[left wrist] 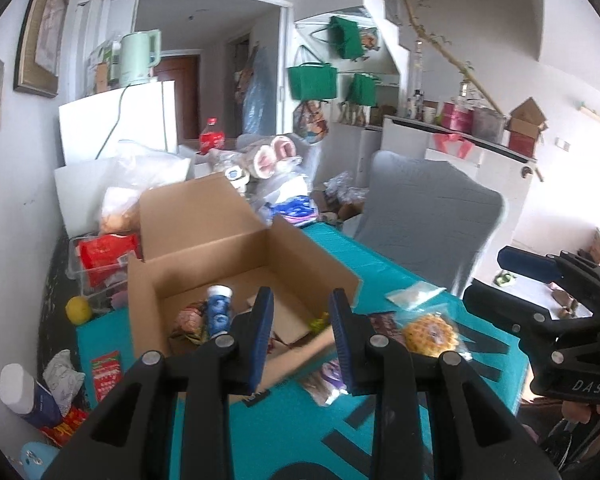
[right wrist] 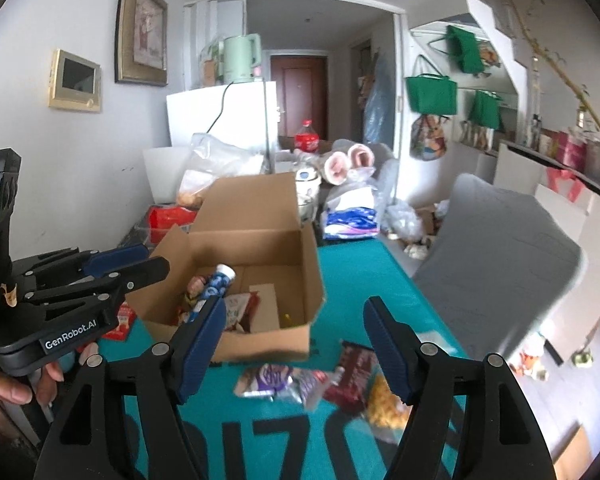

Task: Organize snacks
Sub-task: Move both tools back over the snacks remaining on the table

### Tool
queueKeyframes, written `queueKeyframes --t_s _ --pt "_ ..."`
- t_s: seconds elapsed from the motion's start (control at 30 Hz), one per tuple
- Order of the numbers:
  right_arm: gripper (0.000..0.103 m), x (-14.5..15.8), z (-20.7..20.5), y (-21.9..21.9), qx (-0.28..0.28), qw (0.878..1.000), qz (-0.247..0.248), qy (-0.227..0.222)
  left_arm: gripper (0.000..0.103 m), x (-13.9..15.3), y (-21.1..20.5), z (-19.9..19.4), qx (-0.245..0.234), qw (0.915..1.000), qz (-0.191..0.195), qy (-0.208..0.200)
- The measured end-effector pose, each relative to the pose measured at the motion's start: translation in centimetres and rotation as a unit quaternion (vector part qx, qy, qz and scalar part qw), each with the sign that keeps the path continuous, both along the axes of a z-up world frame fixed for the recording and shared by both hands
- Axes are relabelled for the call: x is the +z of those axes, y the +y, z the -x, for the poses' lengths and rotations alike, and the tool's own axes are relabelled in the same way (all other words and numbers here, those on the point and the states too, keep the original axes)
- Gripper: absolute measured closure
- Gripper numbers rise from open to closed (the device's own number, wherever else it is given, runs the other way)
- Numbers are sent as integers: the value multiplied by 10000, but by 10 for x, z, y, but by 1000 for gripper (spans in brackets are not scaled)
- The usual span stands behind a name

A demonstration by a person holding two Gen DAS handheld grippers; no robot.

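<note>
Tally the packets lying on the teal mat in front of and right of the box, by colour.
Purple packets: 2
Dark red packet: 1
Yellow waffle pack: 1
Clear bag with white filling: 1
Total: 5

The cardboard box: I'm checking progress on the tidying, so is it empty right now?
No. The cardboard box already holds a blue-labelled bottle and several snack packets on its floor.

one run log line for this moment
left gripper: empty | right gripper: open, empty | cardboard box: holds some snacks | waffle pack, purple packet: on teal mat
</note>
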State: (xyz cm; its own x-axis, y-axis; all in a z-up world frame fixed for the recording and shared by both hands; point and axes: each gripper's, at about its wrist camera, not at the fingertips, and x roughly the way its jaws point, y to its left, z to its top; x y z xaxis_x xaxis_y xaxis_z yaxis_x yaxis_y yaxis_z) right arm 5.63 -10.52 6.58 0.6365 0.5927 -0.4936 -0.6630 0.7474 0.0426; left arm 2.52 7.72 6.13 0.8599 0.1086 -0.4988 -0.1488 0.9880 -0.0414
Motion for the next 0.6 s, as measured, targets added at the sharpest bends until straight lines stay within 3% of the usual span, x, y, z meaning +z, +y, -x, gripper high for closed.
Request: queueKeyframes --t_s 0.37,0.43,0.6 --pt "31 1 34 -54 -540 9985 -15 -129 74 -8 -36 5 -526 9986 -7 113" --pt "25 -2 34 -59 -644 9978 -25 -135 74 -12 -41 1 -614 9980 -28 179" --pt "25 -18 31 -73 -960 9954 3 29 74 -30 -46 -17 -767 9963 27 400"
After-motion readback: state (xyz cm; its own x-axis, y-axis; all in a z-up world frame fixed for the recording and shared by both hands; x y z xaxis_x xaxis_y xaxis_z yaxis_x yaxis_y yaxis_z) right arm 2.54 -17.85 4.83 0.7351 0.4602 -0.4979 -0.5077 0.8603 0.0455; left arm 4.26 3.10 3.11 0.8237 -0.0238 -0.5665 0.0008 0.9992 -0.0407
